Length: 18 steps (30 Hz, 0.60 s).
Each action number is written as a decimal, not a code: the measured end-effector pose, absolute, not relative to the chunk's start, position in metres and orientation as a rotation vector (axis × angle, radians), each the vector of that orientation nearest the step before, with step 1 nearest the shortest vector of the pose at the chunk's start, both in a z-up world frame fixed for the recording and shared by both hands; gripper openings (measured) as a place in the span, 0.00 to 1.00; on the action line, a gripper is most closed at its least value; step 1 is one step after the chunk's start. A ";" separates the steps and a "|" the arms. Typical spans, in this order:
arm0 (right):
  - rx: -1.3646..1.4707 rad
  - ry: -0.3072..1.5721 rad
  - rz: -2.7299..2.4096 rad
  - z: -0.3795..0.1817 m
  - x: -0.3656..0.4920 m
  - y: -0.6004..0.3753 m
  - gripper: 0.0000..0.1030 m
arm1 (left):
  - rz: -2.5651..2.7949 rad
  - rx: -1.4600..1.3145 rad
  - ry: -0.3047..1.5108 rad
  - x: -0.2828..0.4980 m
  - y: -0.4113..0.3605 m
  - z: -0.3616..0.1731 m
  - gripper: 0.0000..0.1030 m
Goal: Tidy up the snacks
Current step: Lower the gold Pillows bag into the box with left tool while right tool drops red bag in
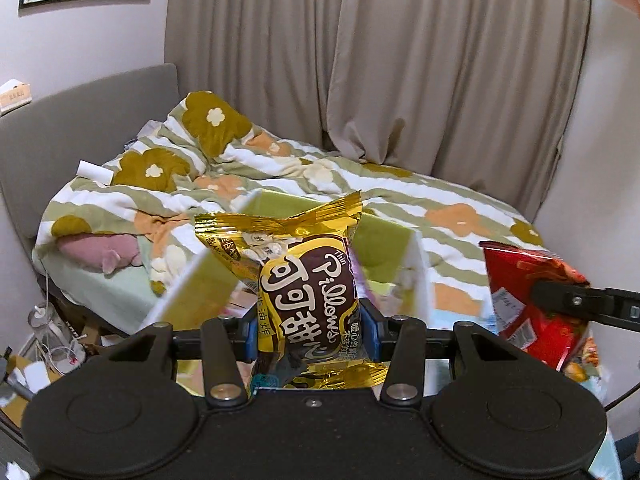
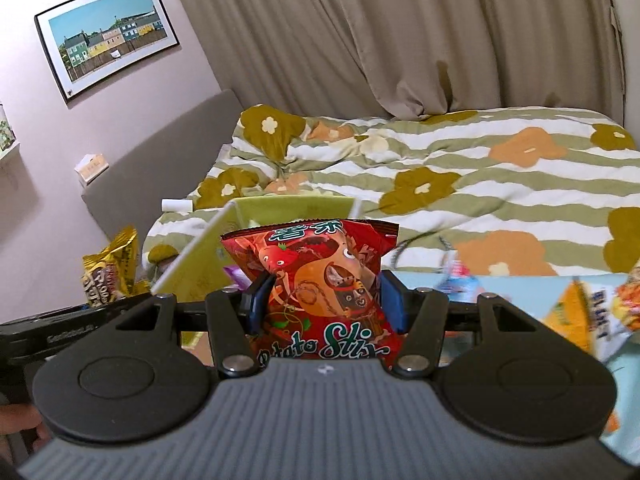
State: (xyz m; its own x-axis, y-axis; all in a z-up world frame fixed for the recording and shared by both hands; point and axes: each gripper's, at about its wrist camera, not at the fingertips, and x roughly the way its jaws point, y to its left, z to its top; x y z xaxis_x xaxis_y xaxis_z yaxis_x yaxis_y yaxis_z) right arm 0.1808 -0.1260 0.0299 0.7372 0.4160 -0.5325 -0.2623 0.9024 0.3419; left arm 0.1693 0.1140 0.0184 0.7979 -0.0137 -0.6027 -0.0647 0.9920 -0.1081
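The left gripper [image 1: 311,330] pinches a gold cocoa snack bag [image 1: 304,280] upright between its blue pads; the right gripper [image 2: 324,300] clamps a red Potato Stix bag [image 2: 320,280] likewise — both held above a green-lined white box [image 1: 384,248]; behind lies a flowered quilt [image 1: 400,196] and beige curtains [image 1: 400,60].

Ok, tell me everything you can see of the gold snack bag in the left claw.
The gold snack bag is a shiny foil packet with a dark brown panel bearing white lettering, including "Pillows". Its crimped top seal stands upward, slightly crumpled, and it looks puffed and unopened. The left claw is shut on its lower half, blue pads pressing both sides, holding it upright in the air in front of the green box. In the right wrist view it shows at the left edge. Nothing else touches it.
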 end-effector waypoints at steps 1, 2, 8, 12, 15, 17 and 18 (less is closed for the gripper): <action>0.249 0.642 0.373 0.031 0.182 -0.115 0.69 | 0.026 -0.122 0.651 0.173 0.123 0.017 0.50; 0.245 0.643 0.367 0.032 0.183 -0.103 0.69 | 0.028 -0.117 0.656 0.179 0.133 0.015 0.50; 0.251 0.658 0.314 0.029 0.191 -0.049 0.69 | -0.051 -0.080 0.718 0.207 0.171 -0.004 0.50; 0.259 0.674 0.256 0.024 0.196 -0.022 0.69 | -0.122 -0.051 0.768 0.225 0.184 -0.020 0.51; 0.273 0.693 0.206 0.016 0.202 -0.007 0.69 | -0.168 -0.050 0.799 0.234 0.194 -0.032 0.86; 0.282 0.703 0.176 0.011 0.202 0.000 0.69 | -0.193 -0.054 0.797 0.235 0.201 -0.036 0.97; 0.285 0.709 0.164 0.009 0.202 0.003 0.69 | -0.204 -0.053 0.800 0.235 0.203 -0.038 0.97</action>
State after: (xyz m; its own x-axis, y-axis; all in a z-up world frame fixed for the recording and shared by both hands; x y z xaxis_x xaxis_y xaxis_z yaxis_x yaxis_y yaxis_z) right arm 0.2022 0.0031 0.0089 0.7485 0.2438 -0.6167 -0.0519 0.9486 0.3121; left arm 0.2351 0.2031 -0.0379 0.6786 -0.2013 -0.7064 0.1616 0.9791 -0.1237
